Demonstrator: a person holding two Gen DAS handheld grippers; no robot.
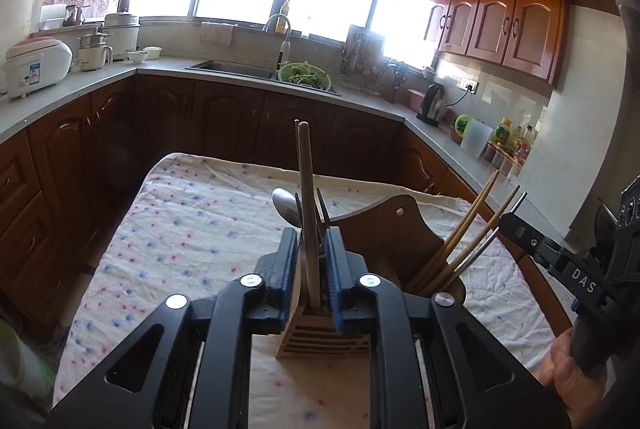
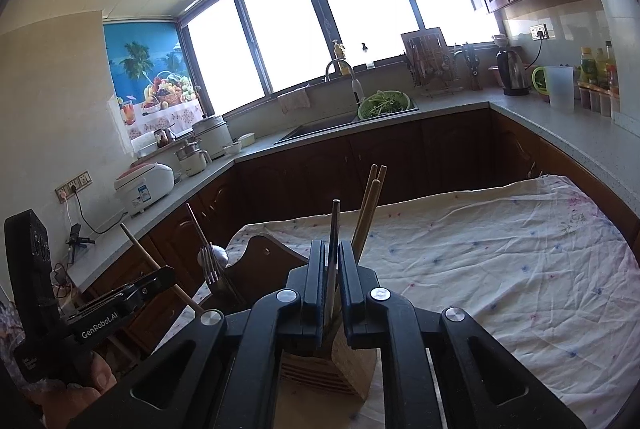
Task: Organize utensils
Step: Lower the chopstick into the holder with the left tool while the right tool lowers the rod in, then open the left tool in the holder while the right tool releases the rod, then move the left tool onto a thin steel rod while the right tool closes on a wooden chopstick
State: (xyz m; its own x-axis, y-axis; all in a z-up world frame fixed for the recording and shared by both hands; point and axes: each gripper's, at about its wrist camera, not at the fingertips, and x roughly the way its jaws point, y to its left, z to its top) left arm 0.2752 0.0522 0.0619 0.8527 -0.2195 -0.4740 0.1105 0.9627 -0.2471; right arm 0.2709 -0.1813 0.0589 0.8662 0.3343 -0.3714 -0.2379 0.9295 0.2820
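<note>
Nearest the left wrist camera, the left gripper (image 1: 312, 261) sits with its blue-padded jaws a narrow gap apart around a wooden-handled utensil (image 1: 307, 197). The shaft stands upright between the pads, its lower end already down in the slatted wooden holder (image 1: 320, 339). I cannot tell whether the pads press on it; a sliver of daylight shows on either side, so I read the hold as loosened. I judge the handle light, stiff, matte and easy to grip at mid-shaft, with little risk of slipping.

The right gripper (image 2: 331, 269) shows the same picture: jaws nearly closed, a slim metal chopstick (image 2: 334, 229) upright between them, tip inside the holder's other compartment. Polished steel, thin and rigid; I judge it slippery and prone to pivoting if taken near one end, so it is best pinched low, close to the holder's mouth.

Just behind, wooden chopsticks (image 2: 370, 205) lean outward from that compartment: pale, round-topped, light. A fork (image 2: 208, 261) and a spoon (image 1: 285, 207) stand in the left compartment, both shiny metal.

The holder has a curved dark-wood backboard (image 1: 384, 221) and rests on the surface, which carries a wrinkled floral cloth (image 1: 192, 229): soft, so the holder may rock if pushed sideways.

Farther off: a sink (image 1: 232, 68) and a kettle (image 1: 432, 105).
</note>
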